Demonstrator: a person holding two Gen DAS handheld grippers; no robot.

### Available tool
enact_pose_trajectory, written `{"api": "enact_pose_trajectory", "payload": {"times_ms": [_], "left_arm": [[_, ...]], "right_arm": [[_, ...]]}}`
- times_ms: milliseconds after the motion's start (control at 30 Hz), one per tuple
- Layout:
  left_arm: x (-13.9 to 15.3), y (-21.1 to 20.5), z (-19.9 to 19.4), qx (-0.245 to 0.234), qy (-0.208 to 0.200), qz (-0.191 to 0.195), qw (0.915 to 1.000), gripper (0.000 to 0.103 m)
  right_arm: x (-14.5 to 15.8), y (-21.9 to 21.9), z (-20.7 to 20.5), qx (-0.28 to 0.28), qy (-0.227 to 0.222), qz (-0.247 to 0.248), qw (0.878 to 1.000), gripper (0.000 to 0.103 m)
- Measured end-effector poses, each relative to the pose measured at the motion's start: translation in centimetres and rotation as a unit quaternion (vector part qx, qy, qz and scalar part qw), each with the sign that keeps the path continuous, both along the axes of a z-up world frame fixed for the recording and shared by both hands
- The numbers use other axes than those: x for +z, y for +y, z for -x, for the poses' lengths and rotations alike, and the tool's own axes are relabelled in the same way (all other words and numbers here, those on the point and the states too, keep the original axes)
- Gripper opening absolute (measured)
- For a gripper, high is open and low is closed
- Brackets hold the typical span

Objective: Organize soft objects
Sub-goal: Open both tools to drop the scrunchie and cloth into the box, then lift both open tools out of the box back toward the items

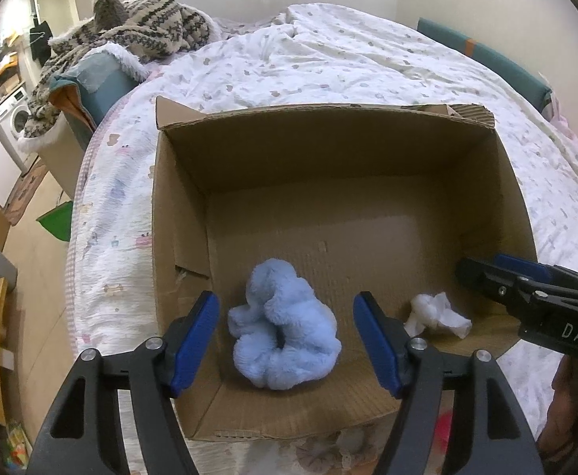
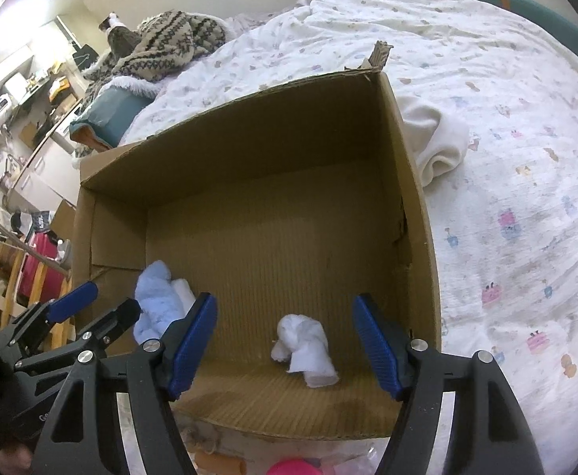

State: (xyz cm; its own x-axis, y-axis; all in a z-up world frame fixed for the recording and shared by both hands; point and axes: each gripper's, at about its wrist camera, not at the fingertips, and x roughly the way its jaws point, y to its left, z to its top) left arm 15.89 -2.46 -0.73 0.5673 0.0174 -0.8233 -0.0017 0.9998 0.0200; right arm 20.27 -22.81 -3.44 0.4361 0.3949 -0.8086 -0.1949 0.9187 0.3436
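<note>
Hovering both spread, empty hand-held grippers, left (image 1: 285, 348) and right (image 2: 285, 348), over the cardboard box (image 1: 320, 146), I would next collect the cream cloth (image 2: 439, 138) beside its right wall.

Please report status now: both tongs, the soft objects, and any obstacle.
Left tongs open, right tongs open, both empty. Blue plush and white cloth lying in cardboard box. No obstacle seen.
</note>
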Motion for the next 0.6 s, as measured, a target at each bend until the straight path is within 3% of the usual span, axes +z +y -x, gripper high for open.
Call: {"api": "enact_pose_trajectory", "payload": {"times_ms": [433,600], "left_arm": [[1.4,0.3,1.4,0.006,-0.016,-0.004,0.9999,0.068],[2.4,1.2,2.8,0.020,-0.018,0.014,0.9995,0.068]], "right_arm": [[1.1,-0.6,0.5,-0.015,-0.012,-0.003,1.000,0.075],[2.0,-1.8,1.9,-0.028,-0.016,-0.011,0.999,0.075]]}}
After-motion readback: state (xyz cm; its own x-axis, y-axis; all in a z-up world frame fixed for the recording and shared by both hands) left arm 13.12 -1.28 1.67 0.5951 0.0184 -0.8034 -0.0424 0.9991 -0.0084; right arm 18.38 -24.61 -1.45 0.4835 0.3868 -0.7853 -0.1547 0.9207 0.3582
